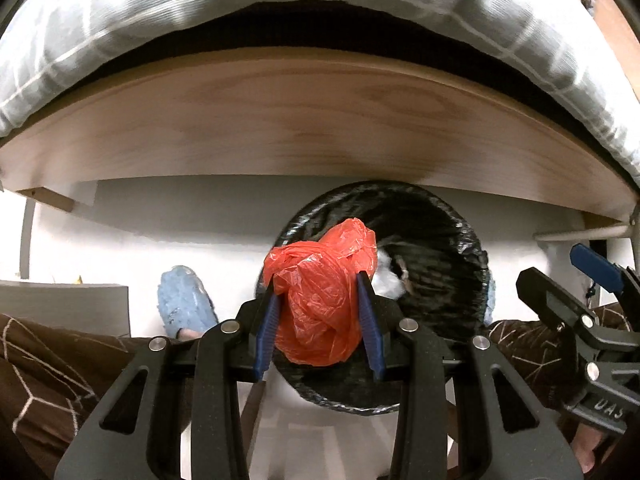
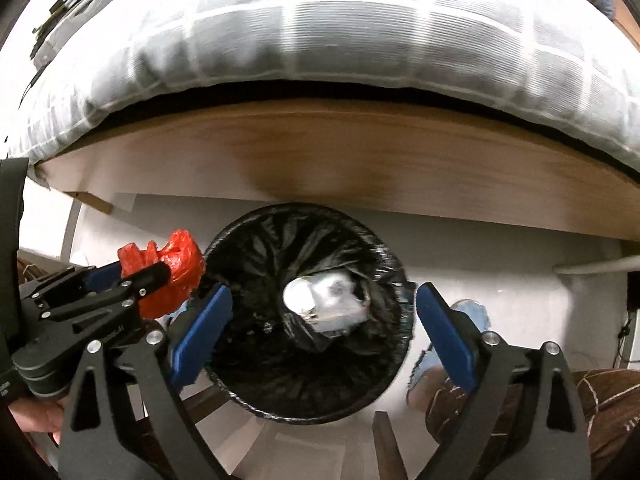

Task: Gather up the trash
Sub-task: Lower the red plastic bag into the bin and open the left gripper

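A crumpled red plastic bag (image 1: 320, 292) is squeezed between the blue pads of my left gripper (image 1: 316, 280), which is shut on it just over the near-left rim of a round bin with a black liner (image 1: 452, 240). In the right wrist view the same bag (image 2: 180, 268) hangs at the bin's (image 2: 256, 396) left edge. My right gripper (image 2: 324, 292) stands wide open above the bin's mouth with nothing between its fingers. Crumpled white and clear trash (image 2: 328, 300) lies at the bottom of the liner. My right gripper (image 1: 560, 268) also shows at the right edge of the left wrist view.
A wooden bed frame (image 1: 280, 120) with grey checked bedding (image 1: 120, 40) overhangs the far side of the bin. Blue slippers (image 1: 184, 300) (image 2: 472, 312) rest on the white floor on either side. A person's legs in brown patterned trousers (image 1: 48, 360) flank the bin.
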Tool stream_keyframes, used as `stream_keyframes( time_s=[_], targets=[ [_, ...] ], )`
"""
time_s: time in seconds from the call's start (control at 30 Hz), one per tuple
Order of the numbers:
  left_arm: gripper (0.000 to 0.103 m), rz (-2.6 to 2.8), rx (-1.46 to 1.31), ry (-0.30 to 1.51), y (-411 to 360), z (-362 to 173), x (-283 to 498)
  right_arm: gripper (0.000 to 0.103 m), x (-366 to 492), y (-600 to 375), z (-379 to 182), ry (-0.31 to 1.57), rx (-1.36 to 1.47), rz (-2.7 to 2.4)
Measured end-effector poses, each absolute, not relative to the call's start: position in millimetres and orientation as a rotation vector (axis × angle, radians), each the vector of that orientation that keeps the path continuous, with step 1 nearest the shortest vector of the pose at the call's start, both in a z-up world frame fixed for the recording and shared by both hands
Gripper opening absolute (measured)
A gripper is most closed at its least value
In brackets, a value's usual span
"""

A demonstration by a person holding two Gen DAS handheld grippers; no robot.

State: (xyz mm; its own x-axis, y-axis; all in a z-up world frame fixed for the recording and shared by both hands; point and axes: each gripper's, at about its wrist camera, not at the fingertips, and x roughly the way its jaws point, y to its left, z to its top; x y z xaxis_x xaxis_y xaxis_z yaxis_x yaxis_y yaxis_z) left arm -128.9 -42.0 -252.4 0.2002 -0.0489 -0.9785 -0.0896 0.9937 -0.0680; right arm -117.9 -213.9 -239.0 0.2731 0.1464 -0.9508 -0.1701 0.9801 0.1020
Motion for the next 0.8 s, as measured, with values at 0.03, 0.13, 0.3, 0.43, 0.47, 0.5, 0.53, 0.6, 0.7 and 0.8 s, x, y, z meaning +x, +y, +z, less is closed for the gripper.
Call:
stream_keyframes(
  time_s=[0.03, 0.13, 0.3, 0.43, 0.47, 0.5, 0.53, 0.6, 0.7, 0.8],
  targets=[
    [0.036, 0.025, -0.121, 1.371, -45.5, -252.3, -128.4, 0.090, -118.1, -220.4, -238.9, 1.276, -0.020, 0.199],
    [0.036, 0.010, -0.120, 1.372, -59.2, -252.0, -126.2, 0.094, -121.5, -239.2, -236.7, 1.267, -0.021, 0.157],
    [0.036, -0.029, -0.122, 1.392, -84.7, -257.1, -123.3, 0.095, -124.4, -271.1, -238.5, 1.271, -0.004, 0.094],
    [0.036, -0.059, -0.111, 1.399, -108.0, -259.2, -120.2, 0.095, -126.4, -289.4, -236.1, 1.256, -0.016, 0.053],
    [0.036, -0.066, -0.110, 1.398, -111.6, -259.9, -119.9, 0.095, -127.3, -293.8, -236.0, 1.255, -0.019, 0.044],
    [0.036, -0.075, -0.102, 1.396, -118.2, -260.0, -119.4, 0.095, -128.0, -299.6, -236.8, 1.257, -0.021, 0.030],
    [0.036, -0.082, -0.095, 1.397, -124.3, -260.7, -119.3, 0.095, -128.9, -302.2, -238.3, 1.258, -0.020, 0.022],
    [0.036, -0.096, -0.088, 1.402, -132.7, -262.7, -119.6, 0.095, -130.4, -309.8, -239.9, 1.257, -0.014, 0.004],
    [0.036, -0.107, -0.074, 1.410, -141.8, -266.2, -119.8, 0.095, -131.5, -317.9, -241.9, 1.257, -0.004, -0.016],
    [0.036, -0.116, -0.063, 1.410, -146.3, -267.3, -119.6, 0.095, -131.3, -320.7, -243.8, 1.256, -0.007, -0.034]
  ],
)
